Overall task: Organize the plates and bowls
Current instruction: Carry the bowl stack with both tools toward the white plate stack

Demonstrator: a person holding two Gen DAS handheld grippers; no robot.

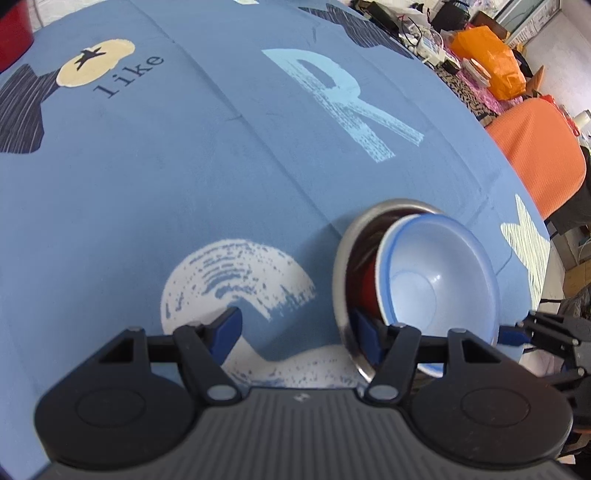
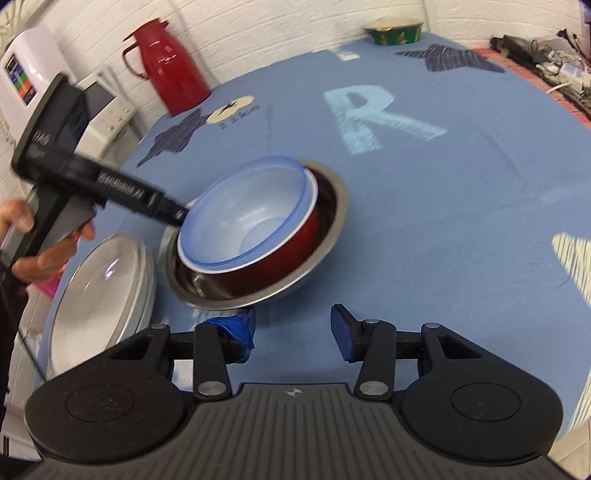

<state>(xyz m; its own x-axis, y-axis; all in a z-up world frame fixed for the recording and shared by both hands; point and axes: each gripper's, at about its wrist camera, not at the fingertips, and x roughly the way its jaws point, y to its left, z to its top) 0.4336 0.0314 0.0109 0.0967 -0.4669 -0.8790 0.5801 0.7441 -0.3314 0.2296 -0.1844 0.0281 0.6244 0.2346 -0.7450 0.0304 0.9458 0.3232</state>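
Beside stacked plates (image 2: 99, 295), nested bowls (image 2: 258, 236), left gripper (image 1: 299, 332) agape astride rim, right gripper (image 2: 295, 332) parted, empty.

My left gripper's (image 2: 177, 218) fingertips vanish behind the blue bowl's (image 2: 251, 214) rim in the right wrist view. The red bowl (image 1: 367, 290) shows only a sliver. Clutter (image 1: 424, 29) at upper right is too small to identify; the plates (image 2: 99, 295) at lower left are partly hidden.
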